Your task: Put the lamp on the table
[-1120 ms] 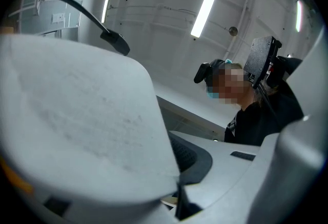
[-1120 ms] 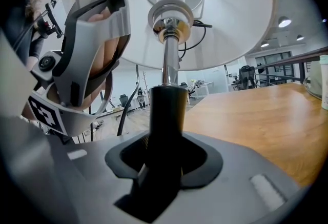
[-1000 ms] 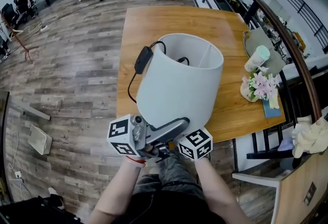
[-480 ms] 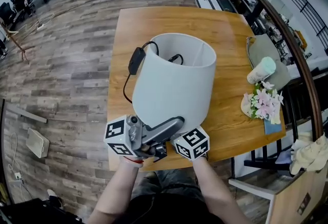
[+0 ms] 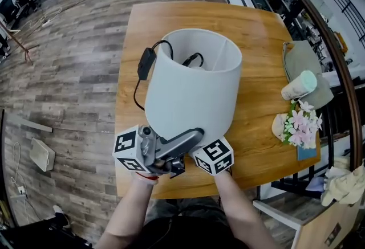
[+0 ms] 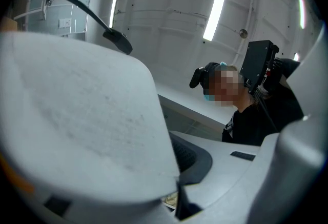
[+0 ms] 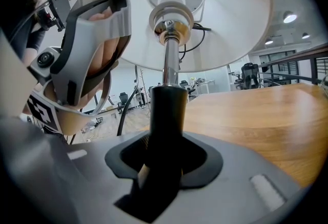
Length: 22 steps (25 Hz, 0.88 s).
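Note:
The lamp's white shade (image 5: 194, 88) hangs tilted above the wooden table (image 5: 256, 145), over its near half. Its black cord with an inline switch (image 5: 146, 64) trails over the shade's left side. My left gripper (image 5: 181, 142) is shut on the shade's lower rim, and the shade (image 6: 77, 115) fills most of the left gripper view. My right gripper (image 7: 164, 166) is shut on the lamp's black stem (image 7: 166, 115), under the shade; in the head view only its marker cube (image 5: 213, 156) shows. A metal rod (image 7: 171, 61) runs from the stem up into the shade. The lamp's base is hidden.
At the table's right edge are a pot of pink flowers (image 5: 300, 124), a pale cup lying on its side (image 5: 299, 85) and a grey cloth (image 5: 311, 65). A dark railing (image 5: 336, 77) runs along the right. Wooden floor (image 5: 68, 71) lies to the left, with desks and chairs beyond.
The lamp has come further over the table, which now lies more squarely under it. Both grips look the same.

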### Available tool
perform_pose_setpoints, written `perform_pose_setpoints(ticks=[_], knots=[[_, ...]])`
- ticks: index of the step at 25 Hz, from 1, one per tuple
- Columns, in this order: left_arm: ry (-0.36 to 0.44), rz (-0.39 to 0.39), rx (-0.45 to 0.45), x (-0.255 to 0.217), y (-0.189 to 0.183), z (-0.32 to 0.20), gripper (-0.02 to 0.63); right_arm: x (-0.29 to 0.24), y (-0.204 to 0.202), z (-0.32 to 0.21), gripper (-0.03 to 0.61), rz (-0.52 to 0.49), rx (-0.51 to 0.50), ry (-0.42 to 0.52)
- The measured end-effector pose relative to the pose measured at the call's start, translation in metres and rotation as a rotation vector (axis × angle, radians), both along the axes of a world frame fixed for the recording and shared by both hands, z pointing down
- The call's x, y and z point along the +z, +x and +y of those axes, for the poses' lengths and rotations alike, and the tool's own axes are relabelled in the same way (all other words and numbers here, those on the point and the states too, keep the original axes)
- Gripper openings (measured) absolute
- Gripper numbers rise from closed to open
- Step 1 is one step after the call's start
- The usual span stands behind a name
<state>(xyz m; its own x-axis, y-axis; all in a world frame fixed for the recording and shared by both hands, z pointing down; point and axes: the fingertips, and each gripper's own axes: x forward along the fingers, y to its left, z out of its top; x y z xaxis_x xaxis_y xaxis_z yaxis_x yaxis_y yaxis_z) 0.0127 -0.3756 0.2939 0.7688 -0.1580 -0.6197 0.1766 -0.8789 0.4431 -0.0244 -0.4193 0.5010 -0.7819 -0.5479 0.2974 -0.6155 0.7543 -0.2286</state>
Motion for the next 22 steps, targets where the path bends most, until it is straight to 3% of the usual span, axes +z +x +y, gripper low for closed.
perform_pose_setpoints(ticks=[22], knots=[[-0.003, -0.003, -0.013, 0.016, 0.001, -0.019, 0.017, 0.017, -0.002, -0.025, 0.169, 0.029, -0.024, 0.013]])
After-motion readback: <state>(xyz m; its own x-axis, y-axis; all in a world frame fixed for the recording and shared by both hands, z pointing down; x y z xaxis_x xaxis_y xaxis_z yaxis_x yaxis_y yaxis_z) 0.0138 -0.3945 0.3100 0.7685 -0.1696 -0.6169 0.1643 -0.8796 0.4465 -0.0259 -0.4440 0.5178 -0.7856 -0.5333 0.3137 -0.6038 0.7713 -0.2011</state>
